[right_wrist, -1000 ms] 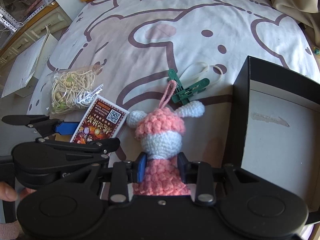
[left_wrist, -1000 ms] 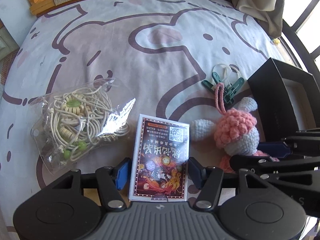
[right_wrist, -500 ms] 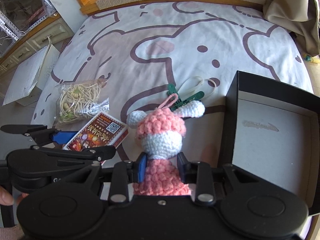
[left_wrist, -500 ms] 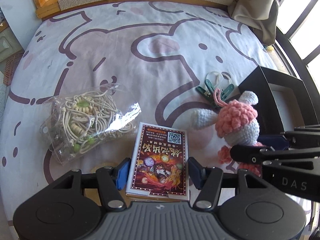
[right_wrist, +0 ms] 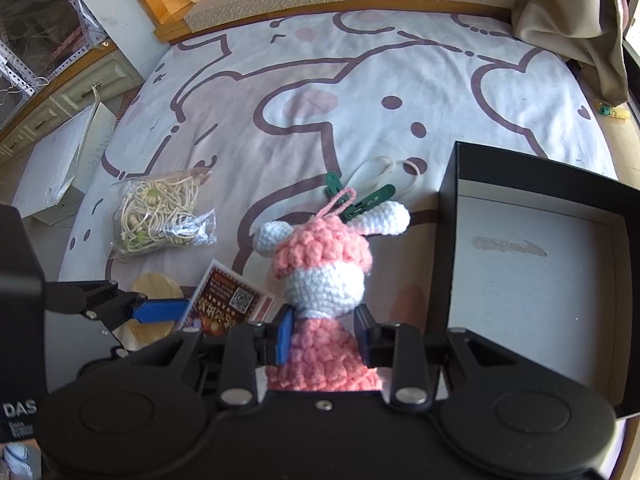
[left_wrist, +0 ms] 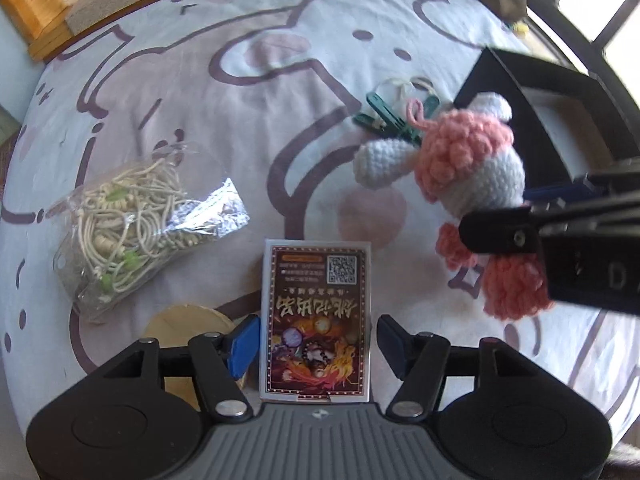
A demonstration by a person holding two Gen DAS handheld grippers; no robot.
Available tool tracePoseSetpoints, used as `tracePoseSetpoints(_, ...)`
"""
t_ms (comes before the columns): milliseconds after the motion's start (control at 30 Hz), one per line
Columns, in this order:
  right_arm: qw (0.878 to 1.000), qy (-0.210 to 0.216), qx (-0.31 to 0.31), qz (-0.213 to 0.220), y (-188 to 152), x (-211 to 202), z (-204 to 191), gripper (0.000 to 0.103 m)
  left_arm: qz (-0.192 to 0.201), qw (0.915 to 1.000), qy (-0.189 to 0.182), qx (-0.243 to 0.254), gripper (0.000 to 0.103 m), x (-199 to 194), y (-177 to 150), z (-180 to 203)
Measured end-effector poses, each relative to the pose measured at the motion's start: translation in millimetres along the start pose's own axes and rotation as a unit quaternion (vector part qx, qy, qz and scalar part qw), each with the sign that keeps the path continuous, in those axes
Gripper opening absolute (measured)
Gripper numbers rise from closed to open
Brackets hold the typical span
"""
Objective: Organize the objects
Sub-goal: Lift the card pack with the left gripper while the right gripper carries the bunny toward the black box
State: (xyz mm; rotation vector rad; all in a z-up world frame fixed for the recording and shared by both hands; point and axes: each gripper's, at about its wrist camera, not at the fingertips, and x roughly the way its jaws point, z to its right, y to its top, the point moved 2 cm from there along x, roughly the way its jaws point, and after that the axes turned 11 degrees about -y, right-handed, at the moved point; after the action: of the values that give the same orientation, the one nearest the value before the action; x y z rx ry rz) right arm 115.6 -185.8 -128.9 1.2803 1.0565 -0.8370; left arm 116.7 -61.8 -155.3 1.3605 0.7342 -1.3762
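Cartoon-printed bedding (right_wrist: pixel 360 80) carries everything: the right gripper (right_wrist: pixel 324 332) clenches the pink skirt of a crocheted doll (right_wrist: pixel 320 276) raised just left of an open black box (right_wrist: pixel 532 280). Beside it, the left gripper (left_wrist: pixel 316 344) is opening, its blue pads (left_wrist: pixel 244 344) parting from the card pack (left_wrist: pixel 316 320) between them. Green clips (right_wrist: pixel 356 200) lie beyond the doll, and a bag of cords (right_wrist: pixel 160 216) farther left.

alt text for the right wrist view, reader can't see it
The right gripper clamps a pink and white crochet doll above a cartoon bedsheet, beside an open black box. Green clothespins and a bag of cords lie beyond.
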Motion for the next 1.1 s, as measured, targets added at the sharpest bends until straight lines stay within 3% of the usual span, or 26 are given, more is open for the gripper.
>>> tracePoseSetpoints(133, 1.000, 0.003, 0.003, -0.002, 1.4, 3.5, 3.1, 0.033, -0.013, 0.9999, 0.005, 0.008, 0.067, 9.4, -0.3, 0.5)
tracePoseSetpoints(400, 1.000, 0.011, -0.001, -0.002, 2.2, 5.1, 1.8, 0.033, 0.006, 0.9990, -0.011, -0.044, 0.068, 6.9, 2.4, -13.9)
tracePoseSetpoints(533, 1.000, 0.009, 0.001, -0.002, 1.6, 4.5, 3.4, 0.033, 0.001, 0.9995, -0.006, -0.032, 0.060, 6.0, 1.4, -13.5)
tracePoseSetpoints(700, 1.000, 0.009, 0.002, 0.000, 1.7, 2.3, 4.3, 0.033, -0.003, 0.9993, -0.013, -0.035, 0.059, 2.3, 1.7, -10.9)
tracePoseSetpoints(1100, 1.000, 0.004, 0.010, 0.023, -0.9, -20.9, 4.2, 0.033, 0.057, 0.9959, -0.012, -0.068, 0.059, -36.9, 4.8, -17.1)
